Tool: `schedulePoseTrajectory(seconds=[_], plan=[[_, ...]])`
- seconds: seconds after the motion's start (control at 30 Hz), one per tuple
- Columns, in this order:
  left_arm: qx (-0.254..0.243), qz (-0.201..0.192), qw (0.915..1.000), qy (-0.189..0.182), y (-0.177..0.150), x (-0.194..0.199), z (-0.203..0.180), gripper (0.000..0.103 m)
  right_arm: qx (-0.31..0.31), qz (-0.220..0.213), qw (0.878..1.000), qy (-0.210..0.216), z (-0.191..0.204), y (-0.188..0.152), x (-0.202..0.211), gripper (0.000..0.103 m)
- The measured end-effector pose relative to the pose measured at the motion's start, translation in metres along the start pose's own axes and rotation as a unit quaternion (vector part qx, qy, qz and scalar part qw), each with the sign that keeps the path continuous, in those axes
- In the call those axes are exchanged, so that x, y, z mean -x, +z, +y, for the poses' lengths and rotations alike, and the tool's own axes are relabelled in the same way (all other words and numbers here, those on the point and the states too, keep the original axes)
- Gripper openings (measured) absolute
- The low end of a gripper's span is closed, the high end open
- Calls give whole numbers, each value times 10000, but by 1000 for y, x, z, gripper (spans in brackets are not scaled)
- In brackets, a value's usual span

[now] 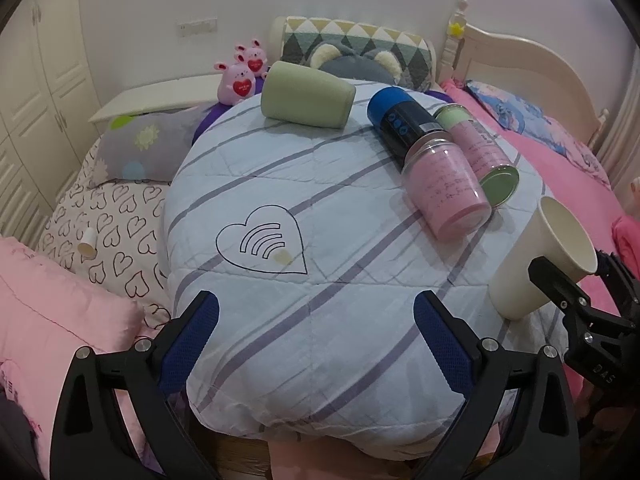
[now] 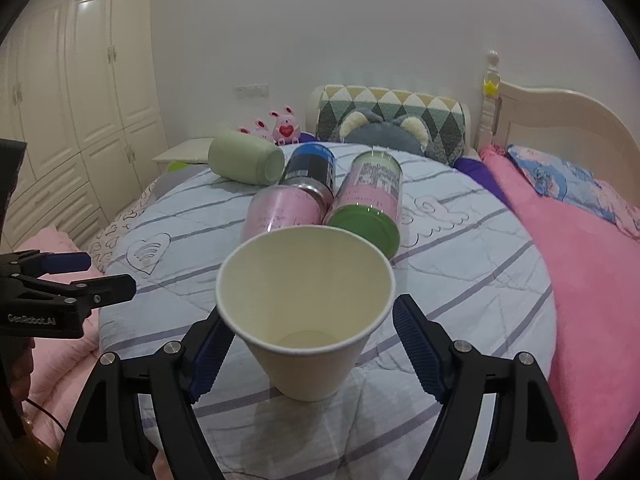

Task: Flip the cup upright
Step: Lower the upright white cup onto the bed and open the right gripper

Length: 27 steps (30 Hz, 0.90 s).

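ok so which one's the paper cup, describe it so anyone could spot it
Start at the round striped quilt and come to its near edge, between the right gripper's open fingers. The paper cup stands there mouth up, plain cream and empty. The mug and bottles behind it are coloured and lie on their sides.

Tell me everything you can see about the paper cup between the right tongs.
The paper cup is plain cream-white, seemingly thin paper, tapered with a rolled rim, and empty inside. It stands mouth up, leaning a little, its base on the striped quilt. The right tongs are open around it; the left finger sits against its wall, the right finger apart. Lying bottles are behind it, not touching.
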<state>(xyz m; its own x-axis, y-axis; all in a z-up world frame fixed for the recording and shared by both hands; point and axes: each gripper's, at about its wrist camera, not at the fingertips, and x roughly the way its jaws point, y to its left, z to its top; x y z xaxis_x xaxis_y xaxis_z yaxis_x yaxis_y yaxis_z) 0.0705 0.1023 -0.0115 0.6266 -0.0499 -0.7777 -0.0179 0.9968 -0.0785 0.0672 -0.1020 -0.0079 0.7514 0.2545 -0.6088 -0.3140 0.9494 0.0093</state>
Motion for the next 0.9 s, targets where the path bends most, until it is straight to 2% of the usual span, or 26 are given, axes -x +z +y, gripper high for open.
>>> schedulePoseTrajectory(seconds=[0.5, 0.7, 0.9], plan=[[-76, -148, 9998, 63, -3, 14, -12, 100, -24, -181, 9997, 171, -1, -1, 24, 80], [-240, -279, 9993, 83, -7, 25, -30, 100, -149, -409, 9990, 106, -12, -3, 48, 80], [-395, -403, 9984, -49, -14, 38, -50, 102, -318, -672, 9972, -46, -27, -9, 72, 81]])
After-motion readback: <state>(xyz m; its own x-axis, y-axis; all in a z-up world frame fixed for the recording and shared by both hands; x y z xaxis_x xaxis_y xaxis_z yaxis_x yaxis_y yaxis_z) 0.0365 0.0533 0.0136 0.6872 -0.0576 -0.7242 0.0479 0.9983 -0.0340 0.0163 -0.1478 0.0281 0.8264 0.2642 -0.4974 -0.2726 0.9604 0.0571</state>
